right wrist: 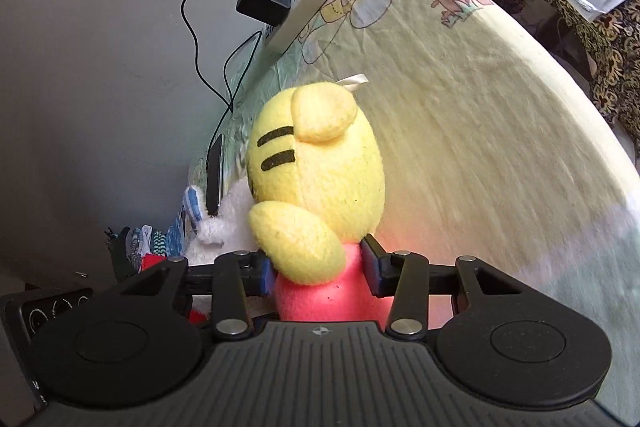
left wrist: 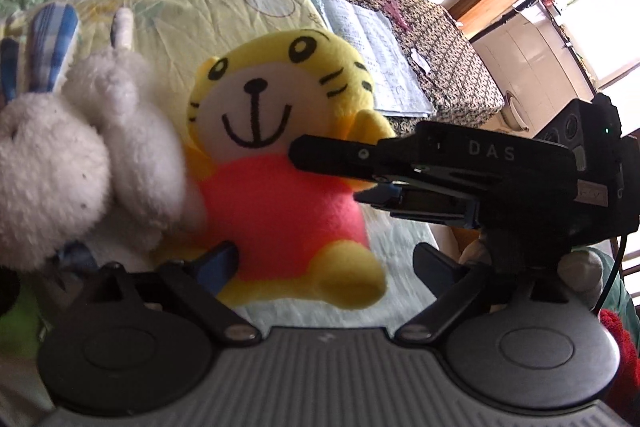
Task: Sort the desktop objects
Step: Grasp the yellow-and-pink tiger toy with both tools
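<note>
Right wrist view shows the right gripper (right wrist: 318, 273) clamping the tiger plush (right wrist: 320, 179), left gripper (left wrist: 324, 267) wide, so lifting it away comes next.

"DAS" in pale letters on the right hand-held gripper (left wrist: 320, 171)

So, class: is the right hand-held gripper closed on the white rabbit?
No, its fingers clamp the tiger at its pink body.
</note>
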A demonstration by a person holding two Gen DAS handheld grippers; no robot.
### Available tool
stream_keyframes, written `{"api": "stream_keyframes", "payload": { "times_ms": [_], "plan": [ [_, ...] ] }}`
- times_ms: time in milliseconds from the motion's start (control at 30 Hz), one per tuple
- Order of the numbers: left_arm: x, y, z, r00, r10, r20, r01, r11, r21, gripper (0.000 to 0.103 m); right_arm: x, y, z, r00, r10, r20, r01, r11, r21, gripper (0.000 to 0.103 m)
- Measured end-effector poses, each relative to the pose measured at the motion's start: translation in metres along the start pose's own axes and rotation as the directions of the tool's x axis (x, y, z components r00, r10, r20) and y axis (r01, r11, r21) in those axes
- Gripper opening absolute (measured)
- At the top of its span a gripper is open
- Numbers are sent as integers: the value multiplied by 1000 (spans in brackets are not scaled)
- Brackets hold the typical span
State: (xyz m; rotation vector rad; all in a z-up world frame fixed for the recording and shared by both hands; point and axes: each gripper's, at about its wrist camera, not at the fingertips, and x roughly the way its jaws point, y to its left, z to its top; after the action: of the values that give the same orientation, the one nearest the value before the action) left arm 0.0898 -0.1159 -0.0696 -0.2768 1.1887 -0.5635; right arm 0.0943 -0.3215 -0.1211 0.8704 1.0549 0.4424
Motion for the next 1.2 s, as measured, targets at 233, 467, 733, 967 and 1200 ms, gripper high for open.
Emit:
{"api": "stream_keyframes", "payload": {
  "times_ms": [233,467,733,967,1200],
  "plan": [
    [3,-25,-27,997,-31,-66,37,995,88,98,-31,-12,-26,1000,-2,-6,2,999,42,44],
    [-17,-35,-43,996,-75,-52,82,986,144,98,-55,-29,-50,1000,1,-18,1,995,99,44],
    [16,-18,-45,989,-49,-139,61,995,84,98,-64,-31,-64,1000,-4,-12,5,994,112,44],
    [21,-28,-49,991,-37,-125,52,992,115,96,-68,-23,-71,1000,-8,-11,8,997,80,44],
    [-6,-43,-63,997,-42,-69,54,981,185,96,-83,-2,-77,1000,6,4,-6,1000,28,44]
  ]
}}
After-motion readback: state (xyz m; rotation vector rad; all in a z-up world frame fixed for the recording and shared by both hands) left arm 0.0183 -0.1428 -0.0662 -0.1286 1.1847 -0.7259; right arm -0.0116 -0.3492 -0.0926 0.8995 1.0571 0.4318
